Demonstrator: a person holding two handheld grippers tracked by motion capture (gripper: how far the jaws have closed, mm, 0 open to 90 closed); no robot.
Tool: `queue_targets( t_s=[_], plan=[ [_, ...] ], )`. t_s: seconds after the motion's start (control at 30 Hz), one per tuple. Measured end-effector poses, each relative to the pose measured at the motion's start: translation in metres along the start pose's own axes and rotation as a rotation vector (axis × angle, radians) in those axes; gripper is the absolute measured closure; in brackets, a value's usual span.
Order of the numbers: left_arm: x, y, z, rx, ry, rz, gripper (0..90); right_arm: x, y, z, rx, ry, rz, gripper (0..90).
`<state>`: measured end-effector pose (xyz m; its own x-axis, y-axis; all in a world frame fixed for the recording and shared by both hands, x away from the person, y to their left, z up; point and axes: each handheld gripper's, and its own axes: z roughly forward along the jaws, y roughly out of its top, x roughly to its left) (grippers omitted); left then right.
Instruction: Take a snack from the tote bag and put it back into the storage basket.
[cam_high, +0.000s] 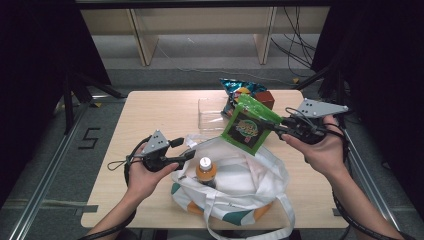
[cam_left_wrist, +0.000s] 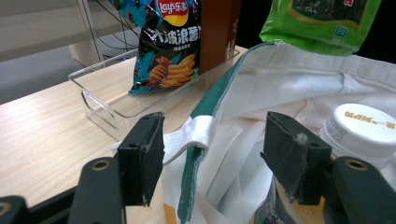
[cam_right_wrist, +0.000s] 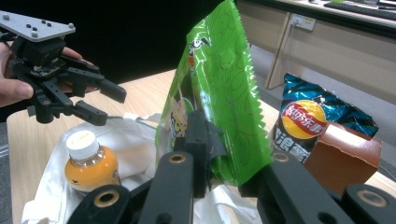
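Green snack bag (cam_high: 247, 126) hangs clamped in right gripper (cam_high: 276, 128) above tote bag (cam_high: 250, 187).

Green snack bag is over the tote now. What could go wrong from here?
1. The right tongs pinch the green bag only at one edge; it could swing or slip.
2. The left tongs stand open around the tote's rim without clamping, so the mouth may sag shut.
3. The bag may land on the orange bottle and tip it.

Bottle (cam_high: 206, 170) in bag (cam_high: 250, 185), snack pouch (cam_high: 248, 125) above, tray (cam_high: 210, 114) behind.
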<state>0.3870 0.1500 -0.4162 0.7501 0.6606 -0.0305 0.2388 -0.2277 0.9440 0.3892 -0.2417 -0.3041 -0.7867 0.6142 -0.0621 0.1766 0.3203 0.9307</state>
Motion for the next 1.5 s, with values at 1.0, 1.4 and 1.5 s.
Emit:
queue_targets(
  t_s=[1.0,1.4,1.5],
  plan=[
    [-0.001,0.000,0.000,-0.004,-0.003,-0.007,38.0,-0.012,0.014,0.004,-0.047,-0.037,0.010,80.2],
    [-0.001,0.000,0.000,-0.002,-0.004,-0.004,38.0,-0.016,0.017,0.009,-0.063,-0.057,0.001,80.4],
    [-0.001,0.000,0.000,-0.004,-0.004,-0.004,38.0,-0.015,0.017,0.010,-0.061,-0.058,0.014,80.4]
  ],
)
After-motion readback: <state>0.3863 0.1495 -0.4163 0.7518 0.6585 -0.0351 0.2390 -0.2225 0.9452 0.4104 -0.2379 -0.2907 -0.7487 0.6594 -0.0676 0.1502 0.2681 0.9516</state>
